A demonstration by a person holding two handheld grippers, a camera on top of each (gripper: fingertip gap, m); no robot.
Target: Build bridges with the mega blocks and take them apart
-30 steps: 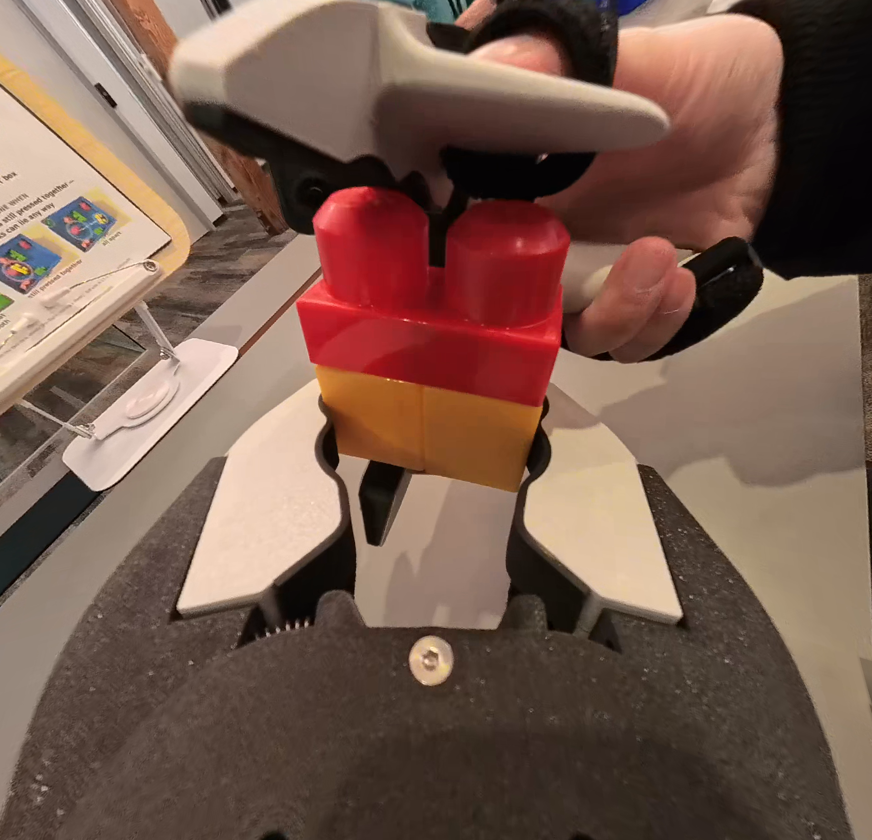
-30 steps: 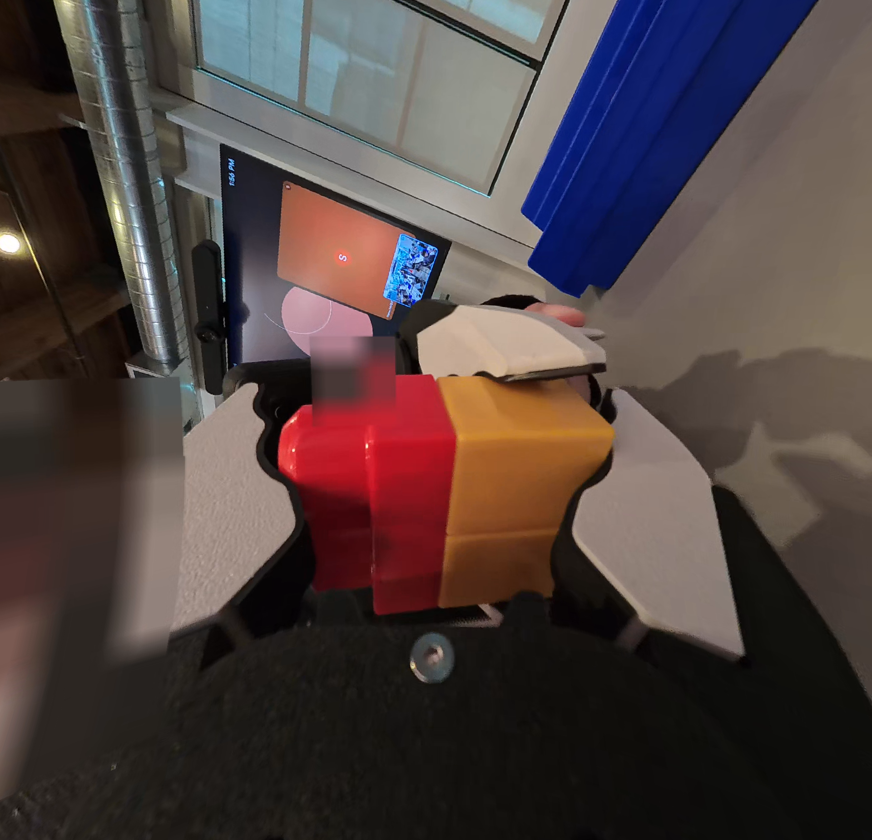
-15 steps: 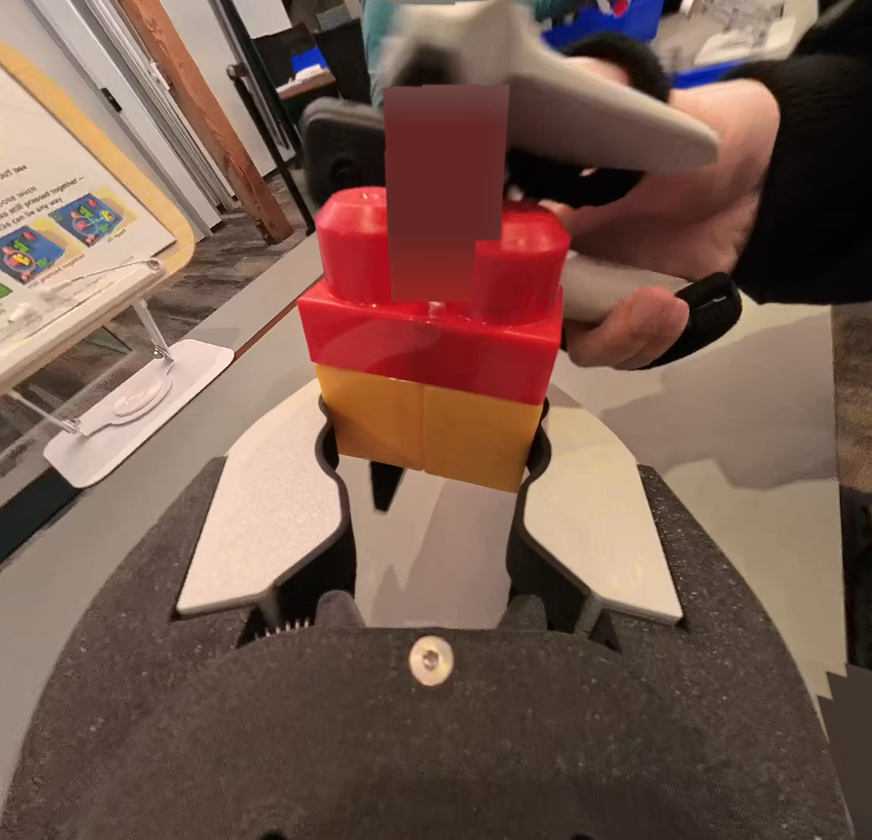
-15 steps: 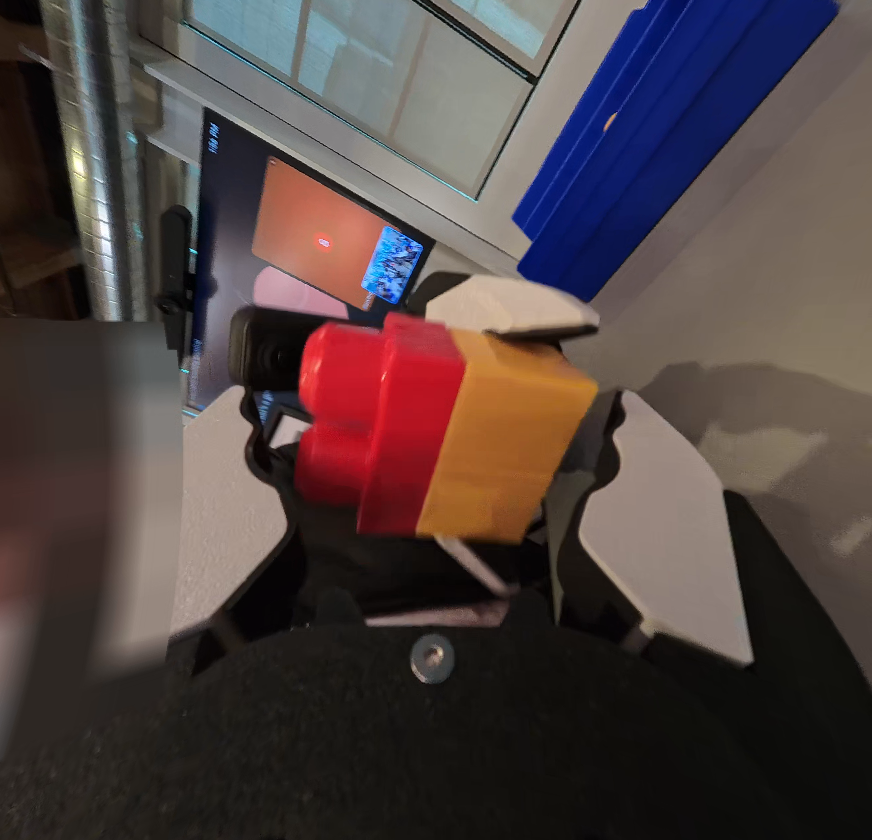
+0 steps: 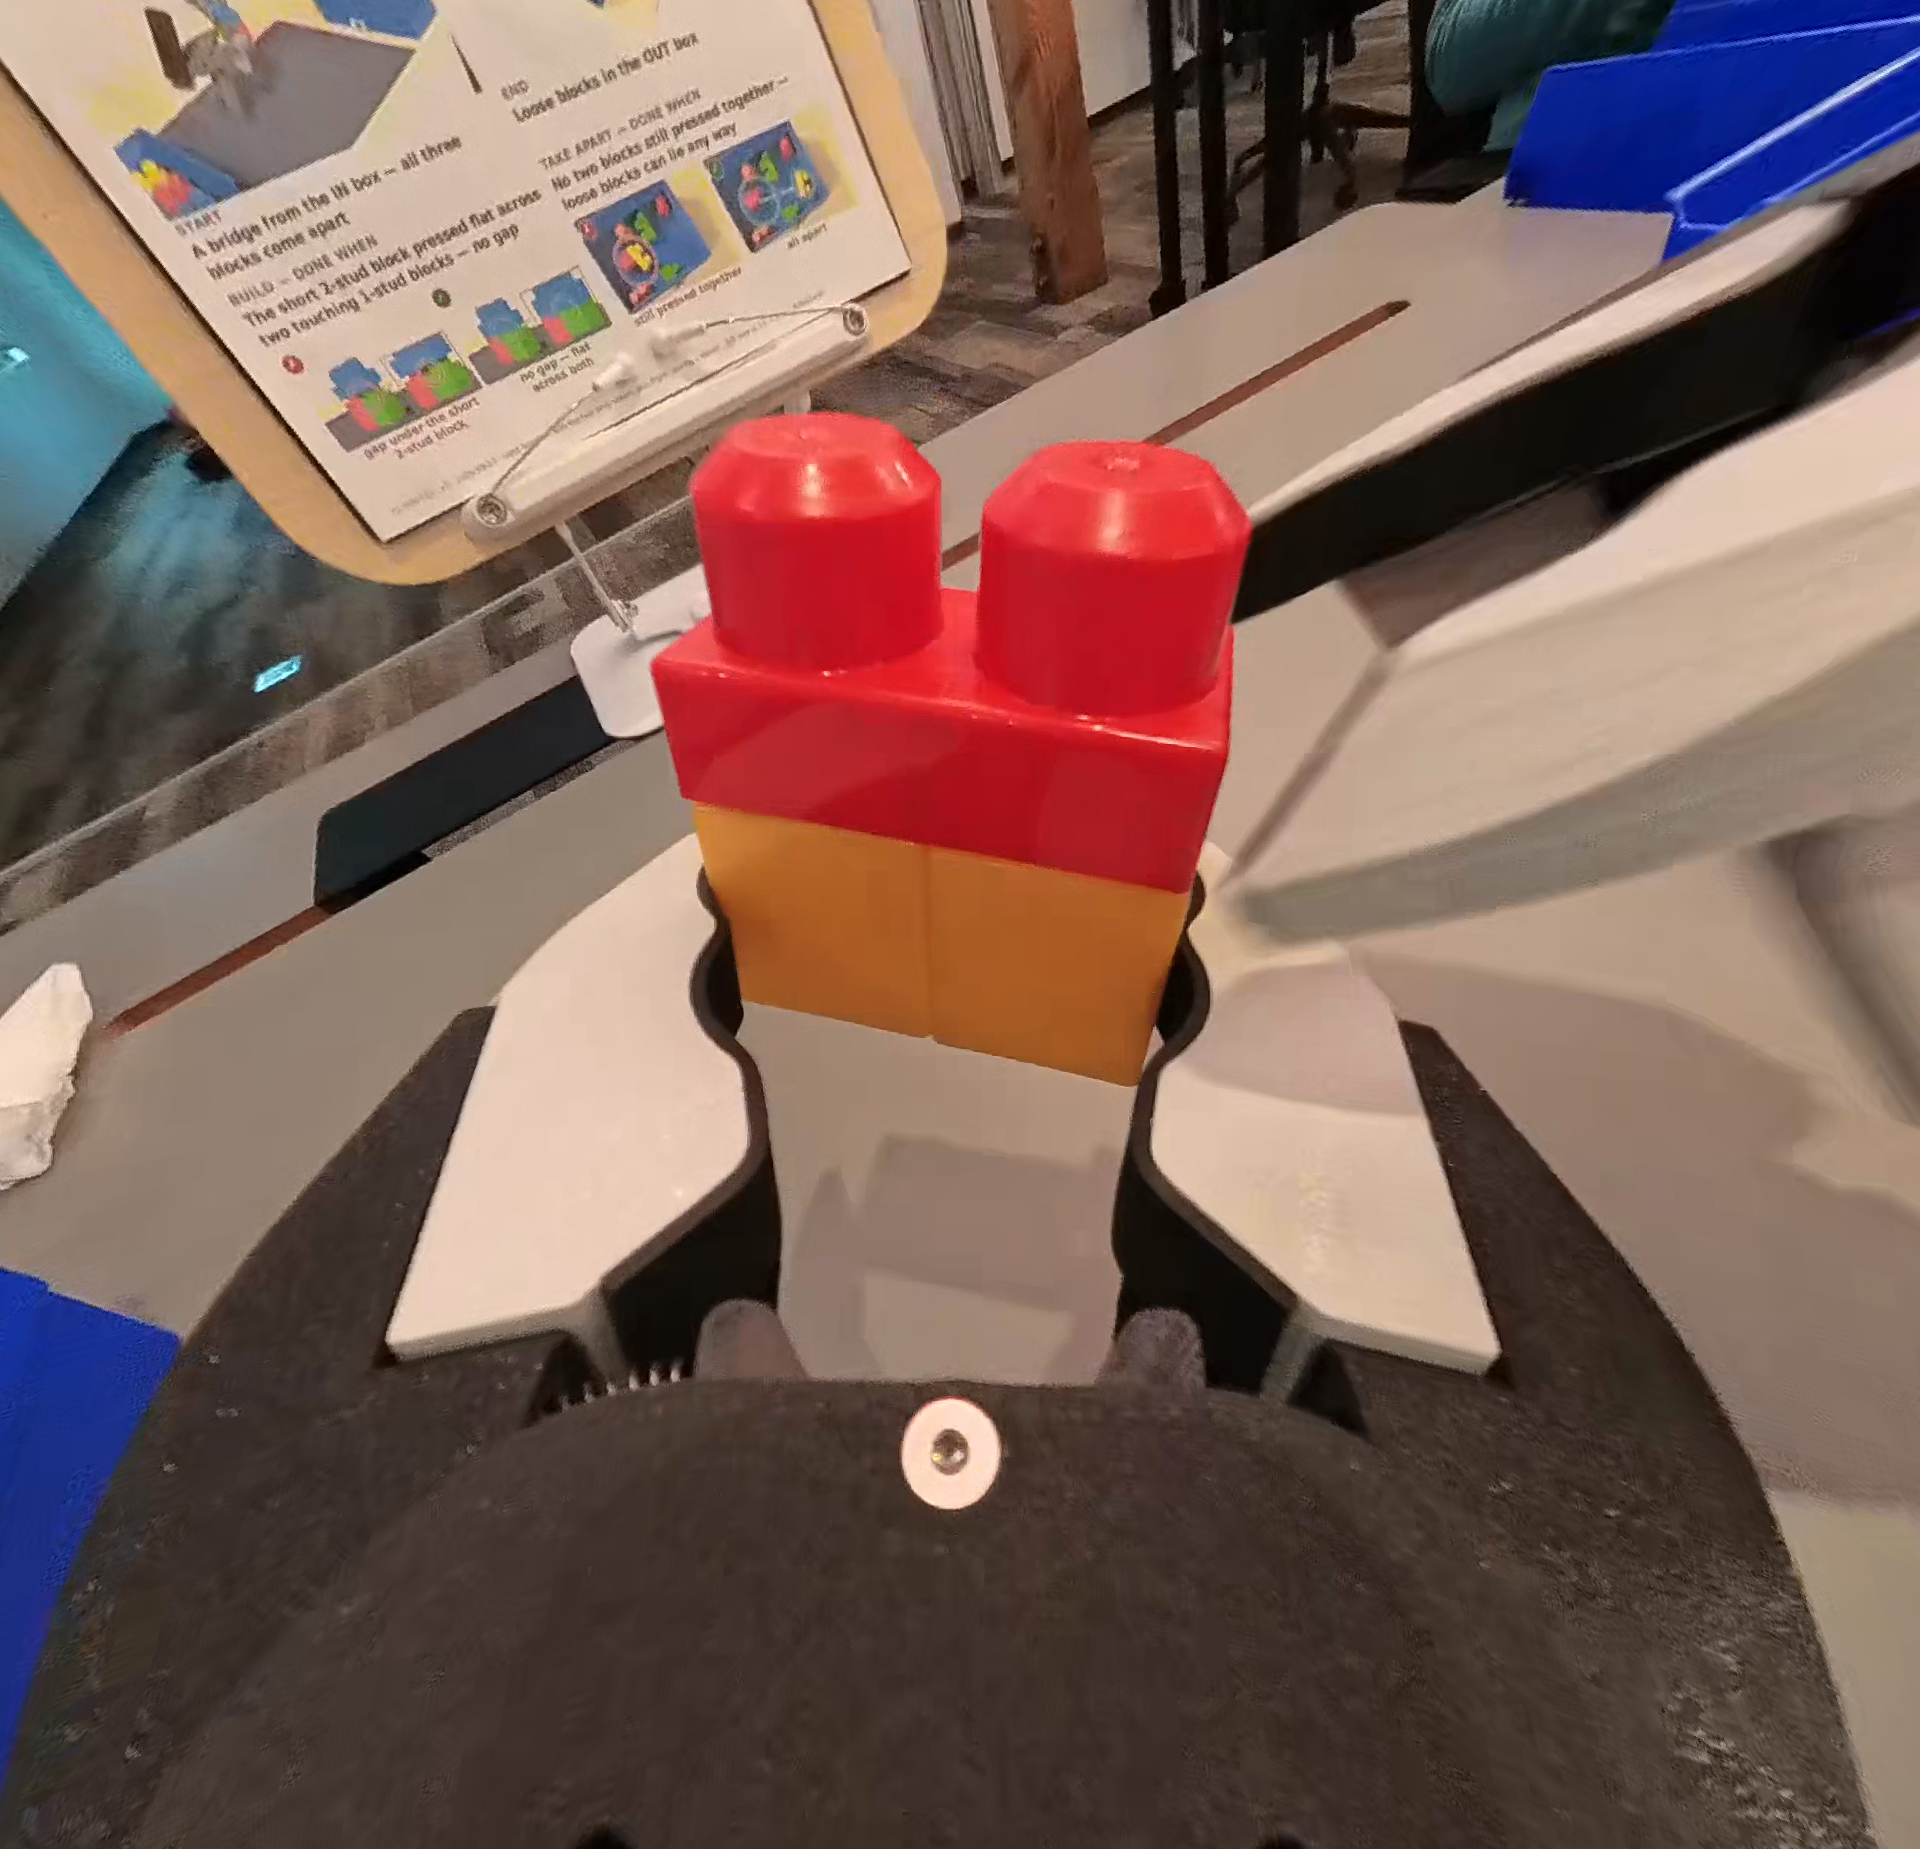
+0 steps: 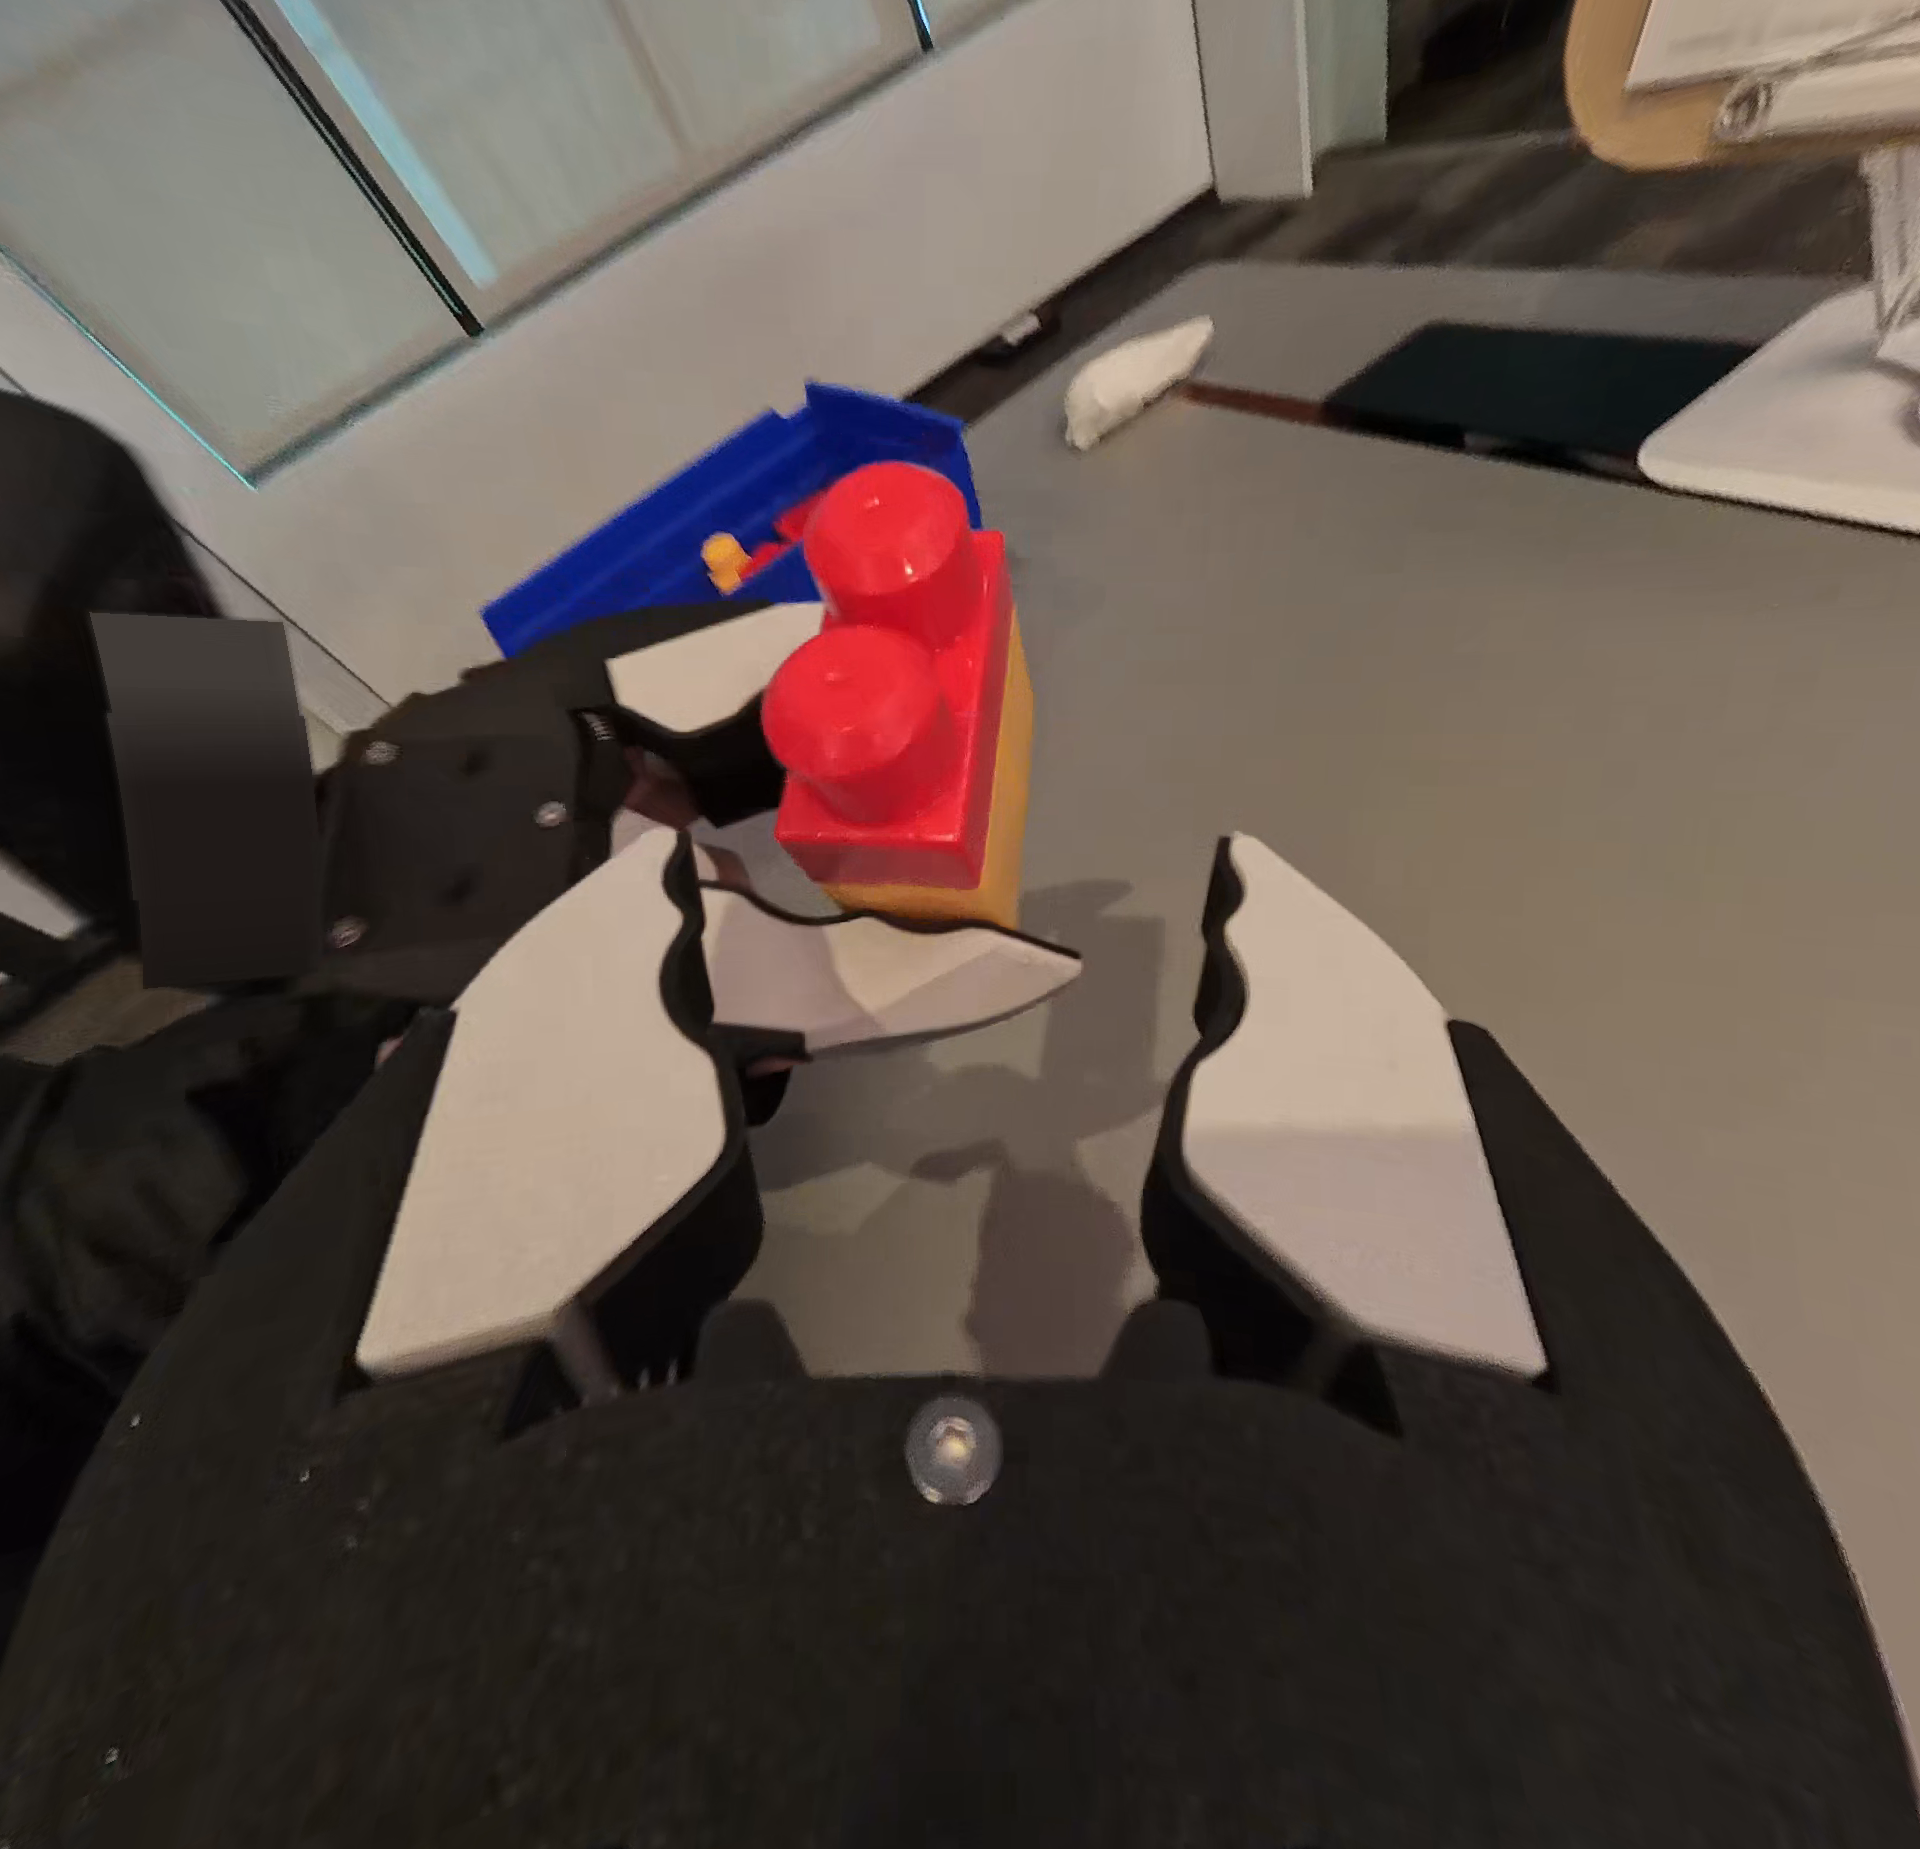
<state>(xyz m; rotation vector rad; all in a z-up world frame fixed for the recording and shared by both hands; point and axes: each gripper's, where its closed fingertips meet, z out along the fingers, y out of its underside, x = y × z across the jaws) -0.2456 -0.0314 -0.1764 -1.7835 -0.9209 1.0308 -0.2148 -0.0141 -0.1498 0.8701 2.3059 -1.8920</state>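
A bridge of mega blocks is one red two-stud block [image 5: 935, 750] pressed on top of two orange blocks [image 5: 935, 947] standing side by side. My left gripper [image 5: 951, 932] is shut on the orange blocks and holds the bridge upright above the grey table [image 5: 1558, 1228]. In the right wrist view the bridge [image 6: 914, 760] sits just ahead of my right gripper [image 6: 951, 869], which is open and empty. One of the left gripper's fingers [image 6: 894, 978] crosses below the bridge. A blurred finger [image 5: 1558, 719] of the right gripper shows to the right of the bridge.
An instruction board [image 5: 468, 189] on a stand is at the back left. Blue bins [image 5: 1714, 106] stand at the back right, and another blue bin [image 6: 665, 563] holding small blocks lies beyond the bridge. A white crumpled wad [image 5: 36, 1061] lies on the table at left. The tips of one gripper are about 5 centimeters away from the tips of the other.
My right gripper has let go of the bridge, opened, and drawn back to the right side. The left gripper keeps its hold and has swung to face the instruction board.
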